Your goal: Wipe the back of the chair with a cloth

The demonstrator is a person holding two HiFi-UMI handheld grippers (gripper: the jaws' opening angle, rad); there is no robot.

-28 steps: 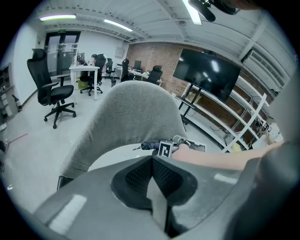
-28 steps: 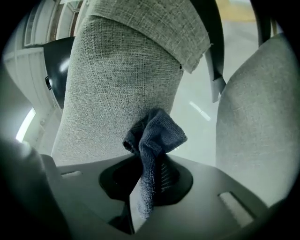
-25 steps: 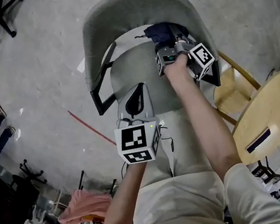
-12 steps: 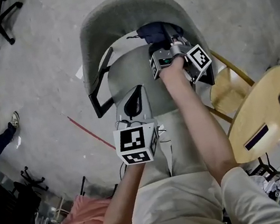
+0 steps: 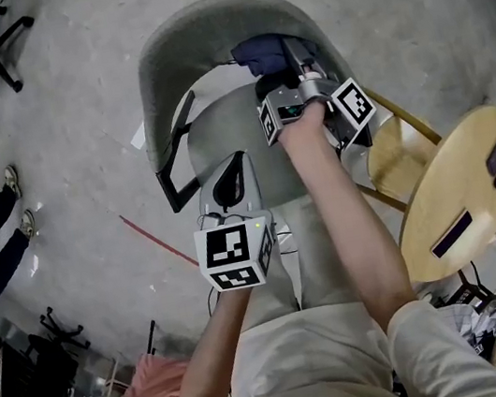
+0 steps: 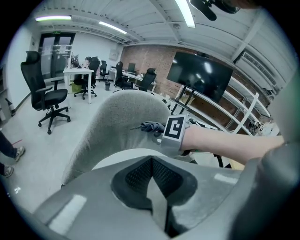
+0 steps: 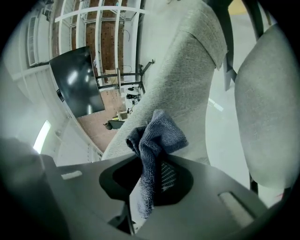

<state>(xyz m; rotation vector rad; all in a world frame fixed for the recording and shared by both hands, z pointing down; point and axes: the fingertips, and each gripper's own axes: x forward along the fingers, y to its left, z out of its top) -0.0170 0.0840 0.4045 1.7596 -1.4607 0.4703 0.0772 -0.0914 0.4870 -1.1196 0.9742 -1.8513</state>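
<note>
Here, crumpled dark-blue cloth (image 7: 157, 133), pinched by right claw (image 7: 140, 201)

The dark blue cloth (image 7: 157, 136) looks nubbly and matt. The chair back (image 7: 187, 70) is coarse grey woven fabric. The round stool (image 5: 461, 193) at 3 o'clock is smooth pale wood.

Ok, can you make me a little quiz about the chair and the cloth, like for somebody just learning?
1. True or false: the left gripper is holding the cloth.
2. What colour is the cloth? A pink, B dark blue, C white.
3. Fill the gap: the right gripper holds the cloth up by the chair's ____, not down on its seat.
Key: 1 false, its jaws are shut on nothing; 2 B; 3 back.
</note>
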